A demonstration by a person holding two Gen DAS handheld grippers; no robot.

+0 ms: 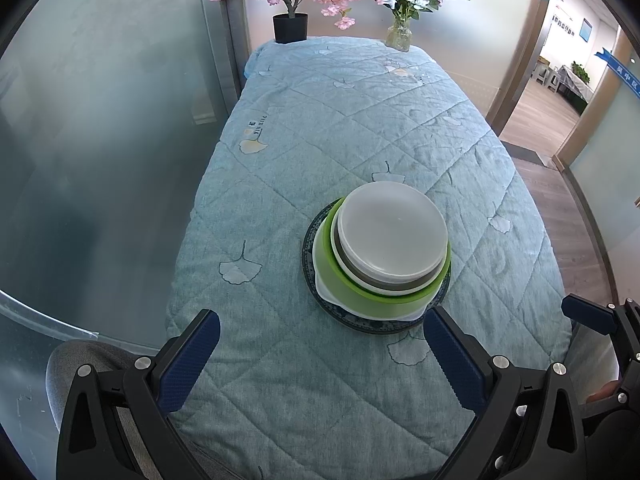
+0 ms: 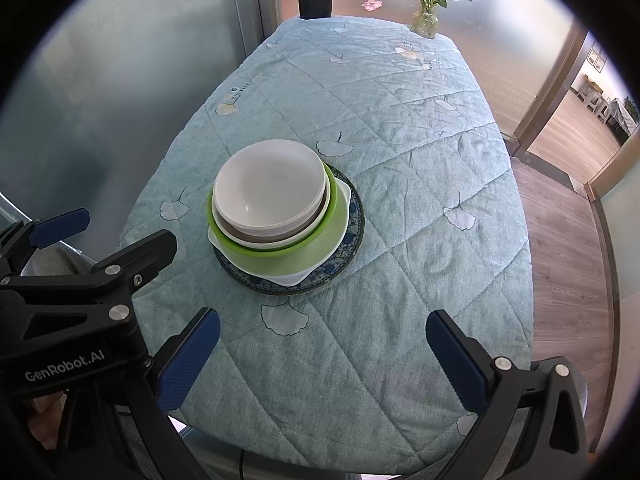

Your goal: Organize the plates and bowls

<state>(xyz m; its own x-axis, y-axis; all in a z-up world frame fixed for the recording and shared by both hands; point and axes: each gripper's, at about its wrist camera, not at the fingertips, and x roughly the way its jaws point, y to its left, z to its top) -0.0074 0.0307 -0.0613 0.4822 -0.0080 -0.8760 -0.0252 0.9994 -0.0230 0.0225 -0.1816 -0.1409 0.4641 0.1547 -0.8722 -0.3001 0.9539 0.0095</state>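
Quilted blue cloth [image 1: 320,128] printed with ginkgo leaves covers a table set between frosted glass walls [image 1: 100,140], with a doorway onto wood flooring at 3 o'clock. At 12 o'clock on the far edge stand a black pot [image 1: 290,28] of pink blossoms and a glass vase [image 1: 399,36] of pale flowers. Mid-table, a white bowl [image 2: 270,186] sits nested atop a grey one, a green bowl [image 2: 280,248] and a white dish, all stacked on a blue-patterned plate [image 2: 352,236]. Left gripper [image 1: 320,360] and right gripper [image 2: 320,360] hover at 6 o'clock, fingers spread wide, holding nothing. "GenRobot.AI" marks the left gripper's body.
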